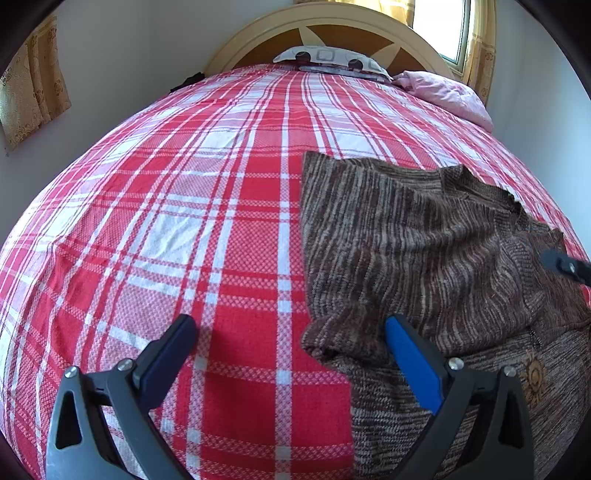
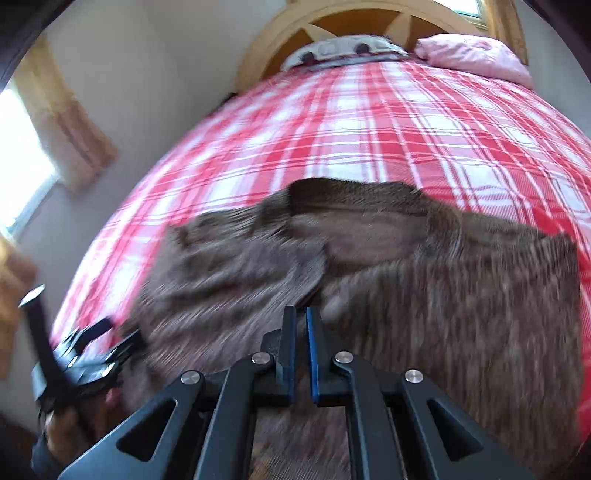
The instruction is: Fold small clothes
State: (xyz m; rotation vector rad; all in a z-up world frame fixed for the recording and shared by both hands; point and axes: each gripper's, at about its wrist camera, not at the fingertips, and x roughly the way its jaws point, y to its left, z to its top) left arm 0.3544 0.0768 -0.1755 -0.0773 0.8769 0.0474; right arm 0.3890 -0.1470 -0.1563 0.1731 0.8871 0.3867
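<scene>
A brown striped knit sweater [image 1: 417, 240] lies partly folded on the red and white plaid bed [image 1: 184, 221]. My left gripper [image 1: 291, 328] is open, low over the bed at the sweater's left edge, with its right finger [image 1: 410, 354] over a bunched cuff. In the right wrist view, my right gripper [image 2: 301, 317] is shut on a fold of the sweater [image 2: 461, 314], which is blurred by motion. The left gripper [image 2: 99, 339] shows at the far left of the right wrist view. The right gripper's tip [image 1: 565, 266] shows at the right edge of the left wrist view.
A patterned pillow [image 1: 332, 57] and a pink pillow [image 1: 447, 92] lie at the curved wooden headboard [image 1: 325, 22]. White walls with yellow curtains [image 1: 29, 92] flank the bed. A window [image 1: 439, 26] is at the back right.
</scene>
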